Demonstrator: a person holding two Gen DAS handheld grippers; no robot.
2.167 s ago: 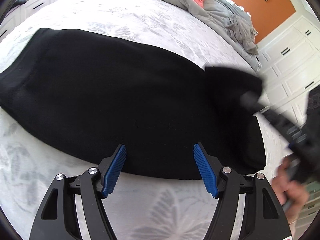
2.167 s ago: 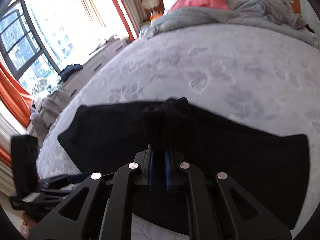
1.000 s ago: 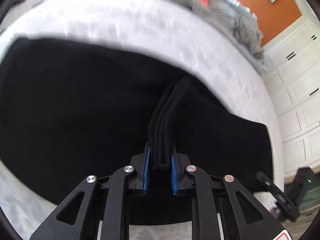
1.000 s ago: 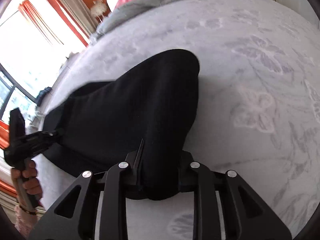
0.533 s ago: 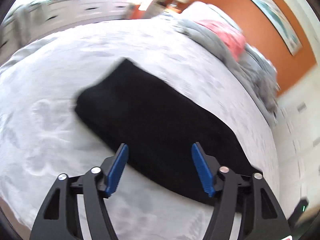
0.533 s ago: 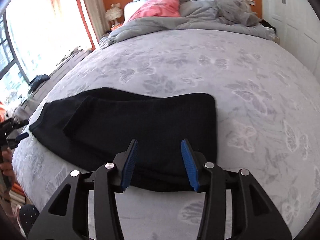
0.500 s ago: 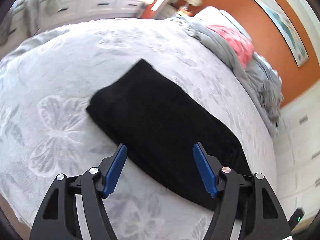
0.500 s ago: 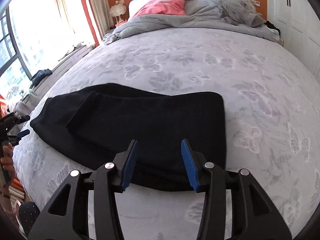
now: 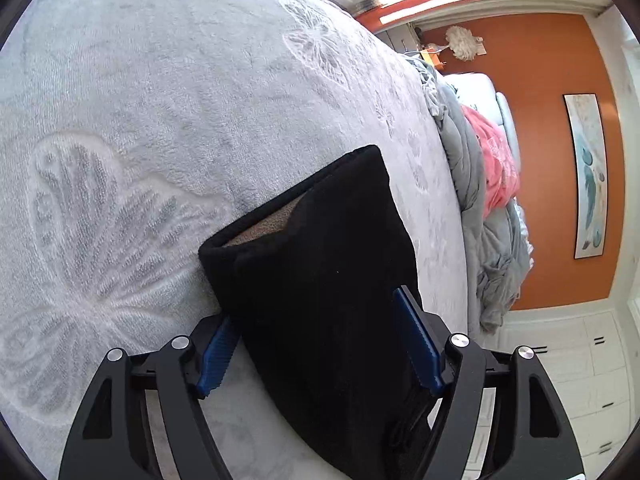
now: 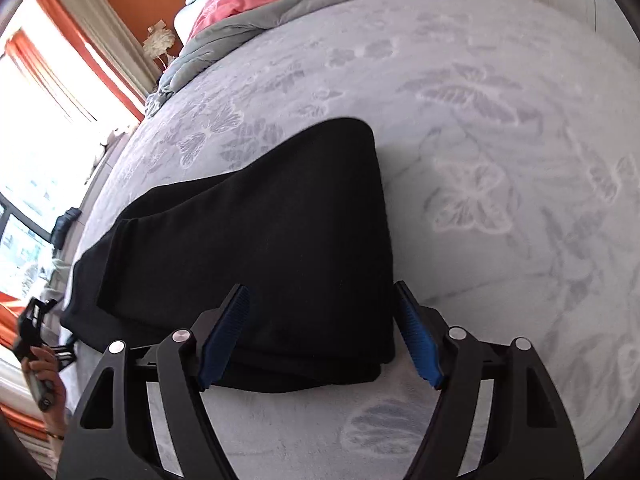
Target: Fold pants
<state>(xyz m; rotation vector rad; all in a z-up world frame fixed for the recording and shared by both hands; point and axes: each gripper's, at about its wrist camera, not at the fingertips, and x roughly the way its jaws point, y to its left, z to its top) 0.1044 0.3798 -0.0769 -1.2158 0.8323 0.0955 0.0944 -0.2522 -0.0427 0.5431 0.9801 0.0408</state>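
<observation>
Black pants [image 10: 256,240] lie folded on the grey butterfly-print bedspread [image 10: 500,140], a long dark band running from the near right corner off toward the window side, layers stacked at the near edge. Right gripper [image 10: 320,336] hangs over the near right end of the fold, jaws opening, blue pads [image 10: 416,340] wide apart and clear of the cloth, holding nothing; the pants' corner sits in the gap below them. Left gripper [image 9: 320,352] straddles the other end of the pants [image 9: 320,280], jaws also opening and wide; the left blue pad [image 9: 216,356] looks just beside or maybe brushing the cloth edge, hard to tell, the right pad stands over the fabric, no pinch visible. Waist opening shows a brownish inner lining [image 9: 260,232]. In the right wrist view the person's left hand [image 10: 44,380] grips the other tool at far left. Grey duvet [image 9: 472,200] and pink blanket [image 9: 496,168] bunched at the headboard, orange wall [image 9: 540,120] behind
</observation>
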